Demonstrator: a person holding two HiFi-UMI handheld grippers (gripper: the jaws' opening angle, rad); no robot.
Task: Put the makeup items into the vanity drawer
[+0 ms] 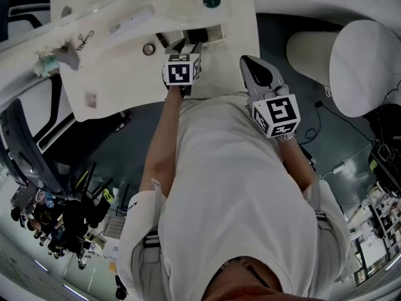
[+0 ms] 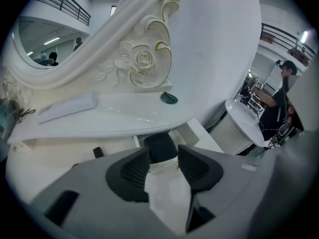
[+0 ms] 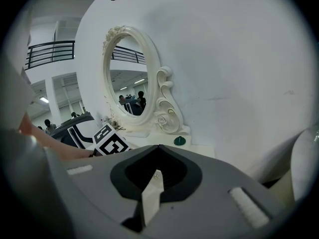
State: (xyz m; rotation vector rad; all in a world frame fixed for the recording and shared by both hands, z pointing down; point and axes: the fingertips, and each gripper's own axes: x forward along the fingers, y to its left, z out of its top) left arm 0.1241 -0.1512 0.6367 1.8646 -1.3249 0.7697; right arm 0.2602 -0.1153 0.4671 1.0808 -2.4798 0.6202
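Left gripper (image 2: 163, 162) clamps a black-capped bottle (image 2: 160, 147) at the open vanity drawer (image 1: 215, 35) — best kept upright and lowered gently. Right gripper (image 3: 157, 173) is closed, empty.

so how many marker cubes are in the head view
2: one marker cube on the left gripper at the open drawer, one on the right gripper nearer the person. None seems hidden.

An oval mirror (image 3: 127, 78) in a white carved frame stands against the white wall (image 3: 224, 73). A rose scroll (image 2: 144, 59) ends the frame's base, and a small dark green disc (image 2: 169, 98) lies just beside it. A white padded stool (image 1: 357, 64) stands off to the right, with cables (image 1: 343, 165) on the grey floor (image 1: 276, 36) near it. A person in black (image 2: 279, 108) stands by a round white table (image 2: 244, 121).
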